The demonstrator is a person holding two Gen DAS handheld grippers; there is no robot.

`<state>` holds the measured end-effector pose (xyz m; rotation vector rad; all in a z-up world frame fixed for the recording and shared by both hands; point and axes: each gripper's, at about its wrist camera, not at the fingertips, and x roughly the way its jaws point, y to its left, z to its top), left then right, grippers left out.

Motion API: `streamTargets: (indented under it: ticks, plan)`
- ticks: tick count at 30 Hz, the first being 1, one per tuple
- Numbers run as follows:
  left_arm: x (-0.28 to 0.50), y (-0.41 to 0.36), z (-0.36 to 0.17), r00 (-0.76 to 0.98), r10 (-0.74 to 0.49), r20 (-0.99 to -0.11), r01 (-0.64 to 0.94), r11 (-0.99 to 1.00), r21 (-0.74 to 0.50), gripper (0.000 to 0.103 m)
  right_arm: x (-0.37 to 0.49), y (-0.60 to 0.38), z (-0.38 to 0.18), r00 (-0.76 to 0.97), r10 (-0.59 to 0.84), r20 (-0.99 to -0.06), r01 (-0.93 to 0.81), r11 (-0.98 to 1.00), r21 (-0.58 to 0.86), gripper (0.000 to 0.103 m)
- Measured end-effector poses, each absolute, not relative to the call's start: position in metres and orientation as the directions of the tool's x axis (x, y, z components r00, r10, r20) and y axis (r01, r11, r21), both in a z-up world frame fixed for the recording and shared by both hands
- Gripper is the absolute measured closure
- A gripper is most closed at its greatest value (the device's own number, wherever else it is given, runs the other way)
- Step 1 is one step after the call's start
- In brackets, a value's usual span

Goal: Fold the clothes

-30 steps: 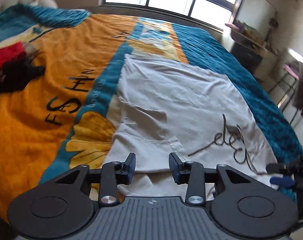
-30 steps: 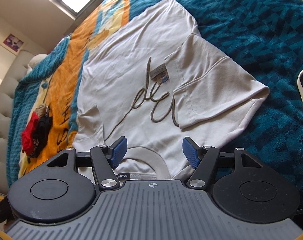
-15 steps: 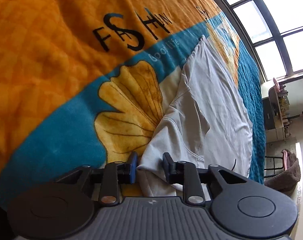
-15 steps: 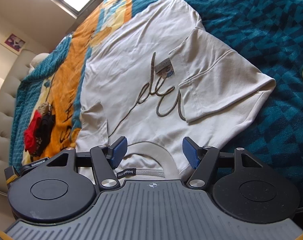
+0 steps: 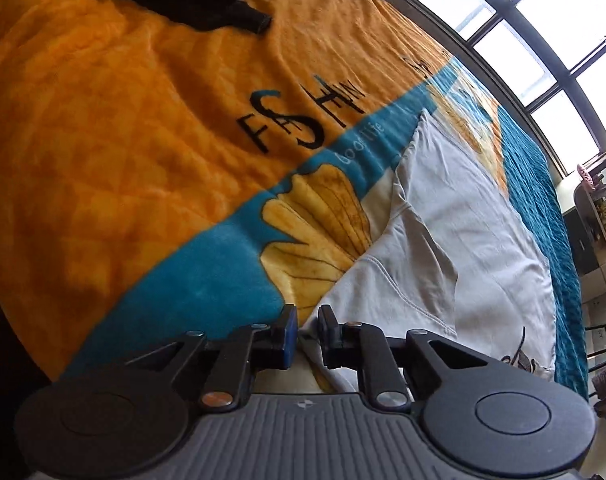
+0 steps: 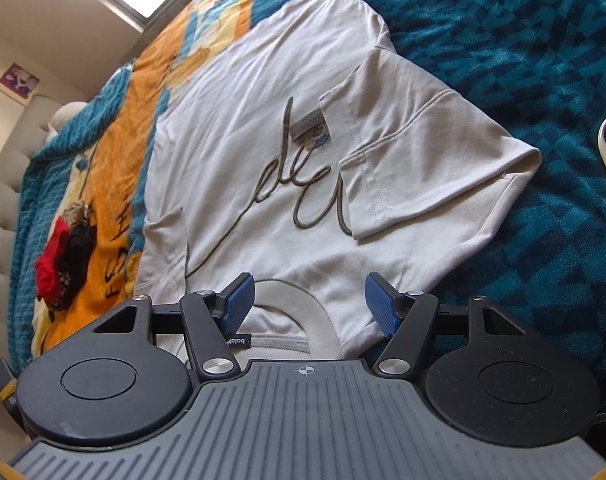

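T-shirt [image 6: 263,184] flat on blanket [image 6: 543,60], collar toward right gripper [image 6: 309,306].

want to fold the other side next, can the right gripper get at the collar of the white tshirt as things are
Probably yes: the right gripper is open, its fingers straddle the collar of the t-shirt, and nothing lies over it.
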<state>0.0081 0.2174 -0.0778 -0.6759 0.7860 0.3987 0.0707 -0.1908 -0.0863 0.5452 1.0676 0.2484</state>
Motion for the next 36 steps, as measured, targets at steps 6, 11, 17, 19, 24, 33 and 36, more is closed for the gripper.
streamTargets:
  ticks: [6, 11, 17, 19, 24, 33, 36]
  plan:
    - [0.033, 0.181, -0.055, 0.71, -0.006, -0.704, -0.32, 0.888, -0.33, 0.09, 0.069, -0.188, -0.083, 0.495, 0.429, -0.756, 0.015, 0.865, 0.501, 0.07]
    - [0.052, 0.124, -0.077, 0.655, -0.097, -0.75, -0.086, 0.976, -0.201, 0.089, 0.076, -0.171, -0.081, 0.542, 0.333, -0.772, -0.062, 0.931, 0.358, 0.078]
    - [0.02, 0.098, -0.087, 0.553, -0.1, -0.827, 0.037, 0.995, -0.095, 0.088, 0.066, -0.159, -0.097, 0.459, 0.25, -0.852, -0.136, 0.968, 0.21, 0.074]
    - [0.012, 0.101, -0.073, 0.553, -0.124, -0.824, 0.051, 0.992, -0.115, 0.088, 0.051, -0.162, -0.083, 0.447, 0.285, -0.848, -0.158, 0.958, 0.238, 0.074]
    - [0.01, 0.095, -0.043, 0.621, -0.193, -0.759, 0.091, 0.98, -0.175, 0.081, 0.039, -0.16, -0.055, 0.494, 0.353, -0.794, -0.194, 0.936, 0.295, 0.071]
    - [-0.007, 0.057, -0.082, 0.467, -0.229, -0.854, 0.237, 0.963, -0.129, 0.082, 0.024, -0.148, -0.088, 0.406, 0.359, -0.841, -0.214, 0.931, 0.294, 0.071]
    - [-0.016, 0.062, -0.068, 0.428, -0.301, -0.852, 0.287, 0.939, -0.188, 0.082, 0.014, -0.156, -0.077, 0.385, 0.4, -0.832, -0.213, 0.915, 0.341, 0.069]
